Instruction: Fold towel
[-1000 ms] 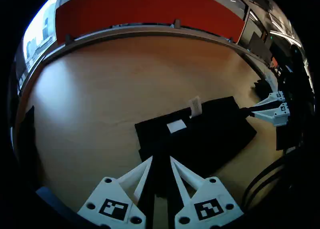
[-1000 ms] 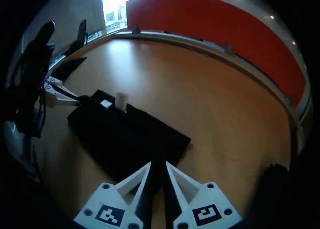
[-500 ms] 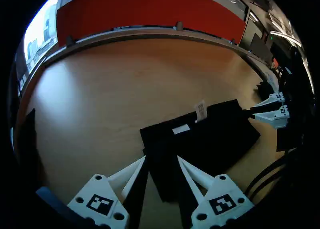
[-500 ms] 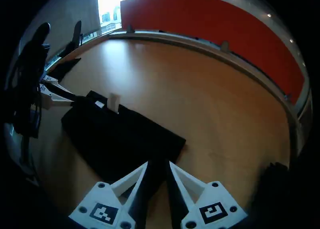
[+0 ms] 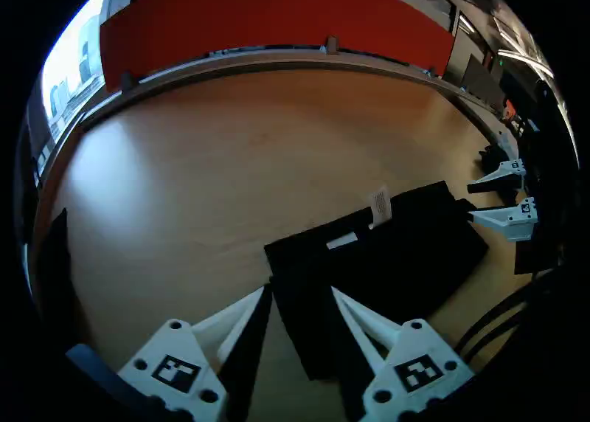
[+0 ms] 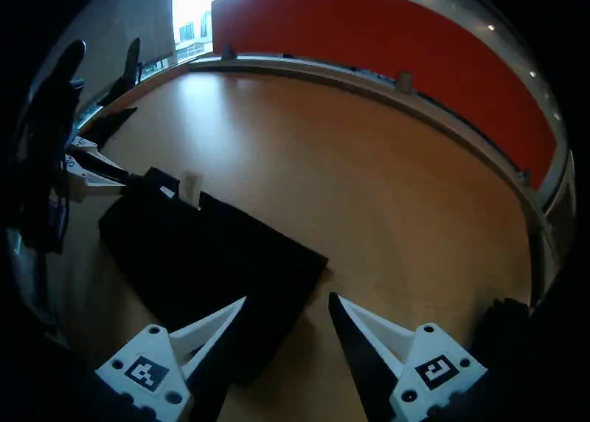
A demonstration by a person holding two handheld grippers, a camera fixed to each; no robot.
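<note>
A black towel [image 5: 383, 263] lies folded flat on the wooden table [image 5: 221, 149], with a white tag [image 5: 380, 204] standing up at its far edge. My left gripper [image 5: 299, 295] is open, its fingers straddling the towel's near corner without pressing on it. In the right gripper view the same towel [image 6: 199, 252] lies ahead and to the left. My right gripper [image 6: 287, 300] is open at the towel's near end, holding nothing. Each gripper also appears in the other's view: the right gripper [image 5: 473, 201] at the towel's right end, the left gripper [image 6: 118, 167] at its far left corner.
A red partition [image 5: 280, 16] runs along the table's far rim. A bright window [image 6: 199, 16] lies beyond it. Dark objects sit at the table edge [image 6: 118, 119], and another dark shape [image 6: 509, 326] is at the lower right. Black cables [image 5: 487, 326] hang near the right gripper.
Both grippers were shut on the towel a second ago. The left opened first, the right just now. The towel has dropped flat and both grippers have drawn back a little.
</note>
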